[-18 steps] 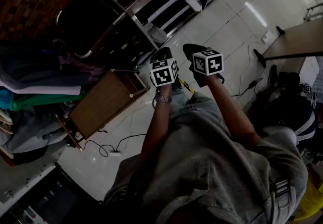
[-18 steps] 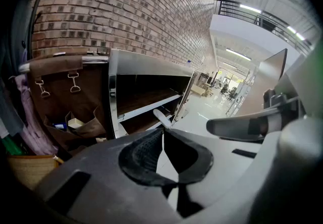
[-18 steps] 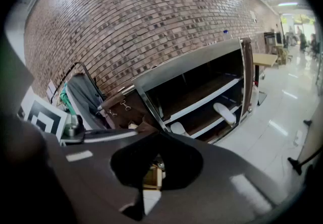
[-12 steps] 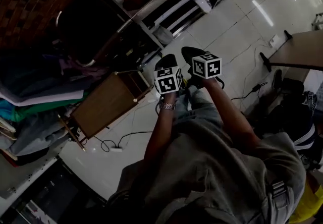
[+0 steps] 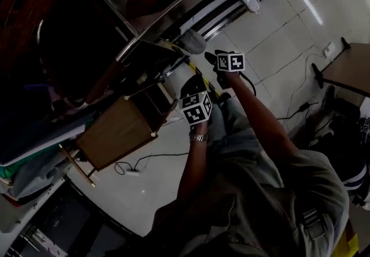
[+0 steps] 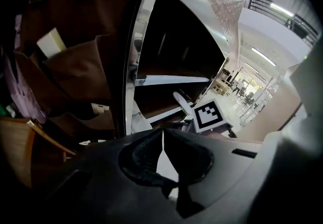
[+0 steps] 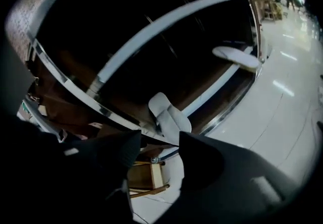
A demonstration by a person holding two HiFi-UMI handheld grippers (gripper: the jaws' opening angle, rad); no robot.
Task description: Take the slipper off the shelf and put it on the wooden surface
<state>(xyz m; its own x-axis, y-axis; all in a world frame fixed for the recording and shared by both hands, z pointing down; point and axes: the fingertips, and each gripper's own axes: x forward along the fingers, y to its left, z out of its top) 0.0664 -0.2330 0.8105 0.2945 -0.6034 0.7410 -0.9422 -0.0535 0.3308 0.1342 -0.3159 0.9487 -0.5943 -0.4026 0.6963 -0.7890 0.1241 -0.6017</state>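
A pale grey slipper [image 7: 169,117] lies on the low shelf [image 7: 151,31] behind its metal front rail; the head view shows the slipper [image 5: 192,40] at the shelf's near end. My right gripper [image 7: 160,140] is open just short of it, nothing between its fingers; from above, the right gripper [image 5: 213,60] hangs close below the slipper. The left gripper [image 6: 162,132] is shut and empty, and the left gripper [image 5: 194,87] sits lower, beside the wooden stool top [image 5: 115,131]. A second slipper [image 7: 236,57] lies farther along the shelf.
Metal rails [image 5: 191,15] frame the shelf front. Clothes and fabric [image 6: 60,66] hang at the left. A cable [image 5: 136,166] trails on the glossy tiled floor [image 5: 289,30]. A table edge [image 5: 347,70] stands at the right. The person's arms and torso fill the lower part of the head view.
Both grippers have moved toward the shelf. The right one has gone farther, up to the grey slipper; the left has dropped back beside the wooden stool.
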